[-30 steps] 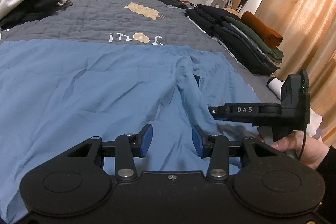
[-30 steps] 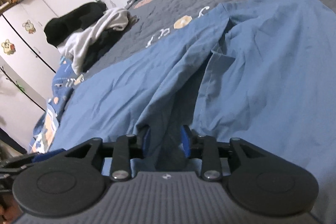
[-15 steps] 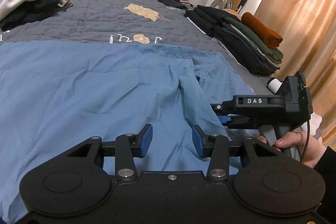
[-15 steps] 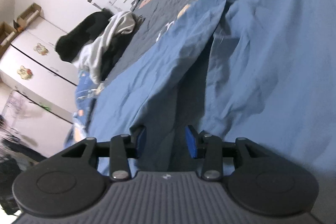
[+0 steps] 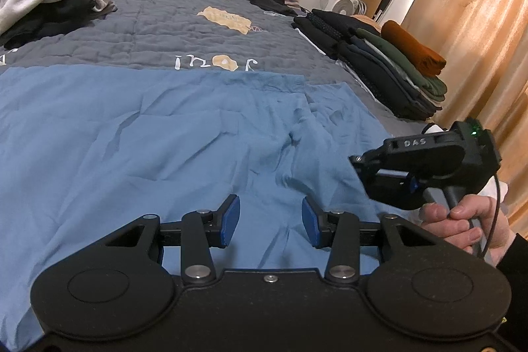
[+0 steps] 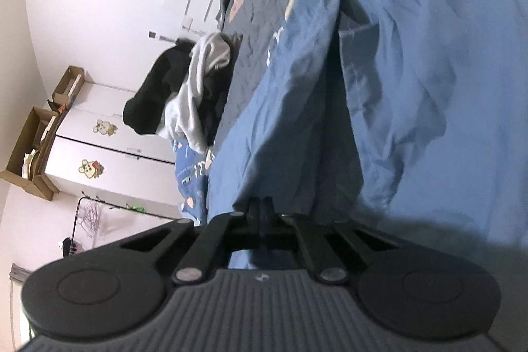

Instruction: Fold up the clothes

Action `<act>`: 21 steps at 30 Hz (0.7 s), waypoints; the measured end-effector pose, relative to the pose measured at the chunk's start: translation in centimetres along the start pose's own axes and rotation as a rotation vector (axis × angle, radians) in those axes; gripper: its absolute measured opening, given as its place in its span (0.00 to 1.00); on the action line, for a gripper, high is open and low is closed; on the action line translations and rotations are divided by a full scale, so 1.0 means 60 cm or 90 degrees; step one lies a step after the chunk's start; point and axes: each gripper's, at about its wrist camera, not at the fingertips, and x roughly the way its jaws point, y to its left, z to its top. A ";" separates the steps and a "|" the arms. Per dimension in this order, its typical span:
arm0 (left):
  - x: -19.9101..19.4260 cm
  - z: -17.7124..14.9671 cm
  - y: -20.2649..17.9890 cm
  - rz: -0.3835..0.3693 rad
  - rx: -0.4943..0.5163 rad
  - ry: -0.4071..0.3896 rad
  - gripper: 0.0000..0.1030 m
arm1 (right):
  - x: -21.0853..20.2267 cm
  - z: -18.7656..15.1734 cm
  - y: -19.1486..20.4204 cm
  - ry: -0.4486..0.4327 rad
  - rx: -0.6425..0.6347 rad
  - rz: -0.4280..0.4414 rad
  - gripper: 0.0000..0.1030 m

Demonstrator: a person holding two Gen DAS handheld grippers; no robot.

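Left wrist view shows the blue garment [image 5: 171,134] spread on the bed [image 5: 158,32]. Left gripper [image 5: 270,216] hovers part-open, empty; right gripper [image 6: 260,213] is pinched on the garment's edge. Lift slowly, keeping the fabric taut.

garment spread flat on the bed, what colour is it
Plain blue, no pattern. The garment shows best in the left wrist view, lying on the bed.
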 end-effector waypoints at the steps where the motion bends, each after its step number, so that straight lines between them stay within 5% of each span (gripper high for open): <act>1: 0.000 0.000 0.000 0.000 0.000 0.000 0.41 | -0.001 0.001 0.004 -0.007 -0.002 0.001 0.00; 5: 0.001 0.000 -0.001 0.001 0.001 0.000 0.41 | -0.014 0.007 0.017 -0.041 -0.013 -0.012 0.00; 13: 0.000 0.000 0.000 0.002 0.002 0.000 0.41 | -0.055 0.024 0.014 -0.130 -0.009 -0.145 0.00; 21: -0.001 -0.001 -0.002 0.002 0.004 0.001 0.41 | -0.054 0.027 0.028 -0.132 -0.092 -0.132 0.05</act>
